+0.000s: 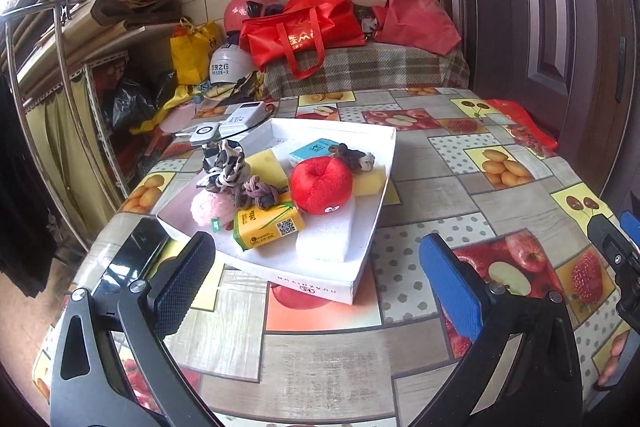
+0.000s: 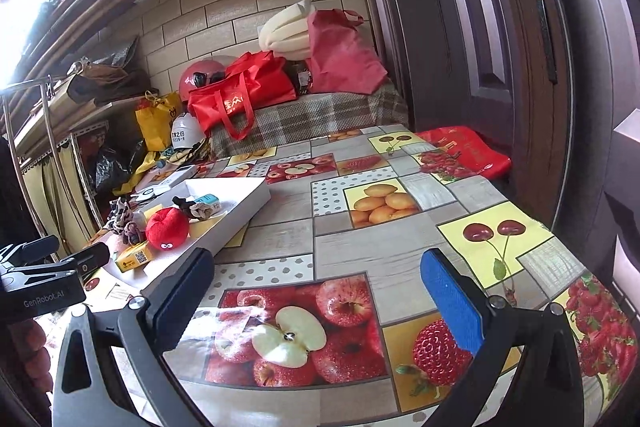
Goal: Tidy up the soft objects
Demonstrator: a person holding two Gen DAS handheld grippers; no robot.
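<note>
A white shallow box (image 1: 362,223) on the fruit-print table holds a red plush apple (image 1: 320,185), a pink fluffy puff (image 1: 210,209), a black-and-white cloth scrunchie (image 1: 224,167), a brown knotted scrunchie (image 1: 256,193), a yellow tissue pack (image 1: 266,229), a blue tissue pack (image 1: 310,151), yellow sponges (image 1: 268,167) and a white foam block (image 1: 332,237). My left gripper (image 1: 316,279) is open and empty, just in front of the box. My right gripper (image 2: 316,291) is open and empty over bare table, right of the box (image 2: 236,223); the plush apple (image 2: 166,229) shows there too.
A black phone (image 1: 128,259) lies left of the box. White power banks (image 1: 240,119) sit behind it. Beyond the table a plaid-covered bench (image 1: 368,67) carries red bags (image 1: 308,27) and helmets. A red bag (image 2: 468,151) lies at the table's far right edge by the door.
</note>
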